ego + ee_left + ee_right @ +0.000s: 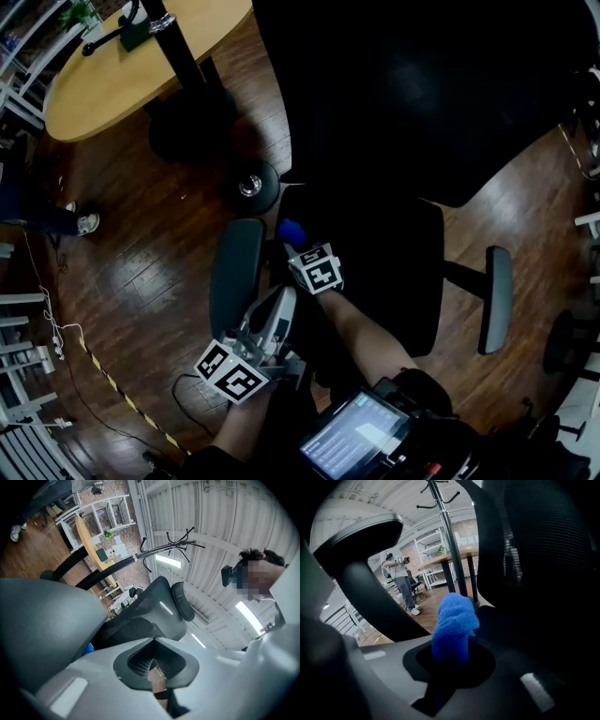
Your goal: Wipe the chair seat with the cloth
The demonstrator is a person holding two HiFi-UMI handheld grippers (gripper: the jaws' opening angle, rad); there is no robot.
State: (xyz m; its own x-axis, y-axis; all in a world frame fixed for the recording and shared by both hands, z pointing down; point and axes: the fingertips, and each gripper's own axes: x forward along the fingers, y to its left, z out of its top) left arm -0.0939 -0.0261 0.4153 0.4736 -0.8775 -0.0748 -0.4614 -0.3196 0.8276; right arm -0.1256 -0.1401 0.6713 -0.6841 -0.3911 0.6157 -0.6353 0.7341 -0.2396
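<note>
The black office chair's seat (398,272) lies in the middle of the head view, with its backrest (422,84) beyond. My right gripper (293,244) is over the seat's left rear corner, shut on a bunched blue cloth (291,230). In the right gripper view the cloth (453,620) sticks up from between the jaws, with the dark seat (506,620) just beyond. My left gripper (284,298) hangs beside the grey left armrest (234,272), its jaws together on nothing. The left gripper view points upward past that armrest (42,620).
A round wooden table (131,66) and a coat stand's base (251,186) stand at the upper left. The right armrest (495,298) sticks out on the far side. A person's shoe (86,223) and striped floor tape (112,384) are at the left.
</note>
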